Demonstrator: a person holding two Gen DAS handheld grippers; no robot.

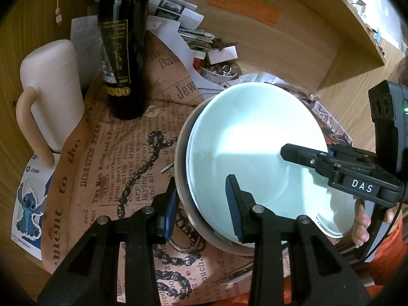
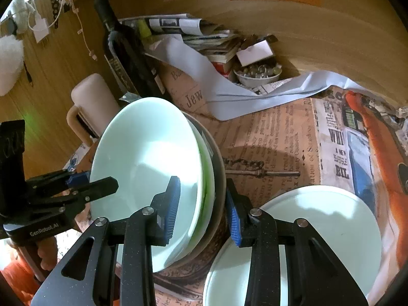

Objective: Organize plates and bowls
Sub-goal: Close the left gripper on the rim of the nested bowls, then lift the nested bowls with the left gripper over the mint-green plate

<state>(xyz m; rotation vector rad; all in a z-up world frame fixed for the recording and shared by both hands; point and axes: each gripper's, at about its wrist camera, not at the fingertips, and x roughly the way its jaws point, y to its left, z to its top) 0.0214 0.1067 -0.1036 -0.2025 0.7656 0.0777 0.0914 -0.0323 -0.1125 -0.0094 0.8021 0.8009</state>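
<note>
A stack of nested bowls is held between both grippers: a pale mint bowl [image 1: 252,137] on top, seated in a brown-rimmed bowl [image 1: 183,191]. My left gripper [image 1: 201,204] straddles the stack's near rim, one finger inside and one outside, gripping it. My right gripper [image 2: 202,210] straddles the opposite rim of the same stack [image 2: 153,168] and also shows in the left wrist view [image 1: 301,153]. A pale mint plate [image 2: 318,229] lies on the newspaper at the lower right of the right wrist view.
A dark wine bottle [image 1: 122,51] and a pink lidded jug [image 1: 51,97] stand at the back left. Loose papers and a small bowl of beads [image 2: 257,74] sit by the wooden back wall. Printed newspaper [image 2: 275,137] covers the table.
</note>
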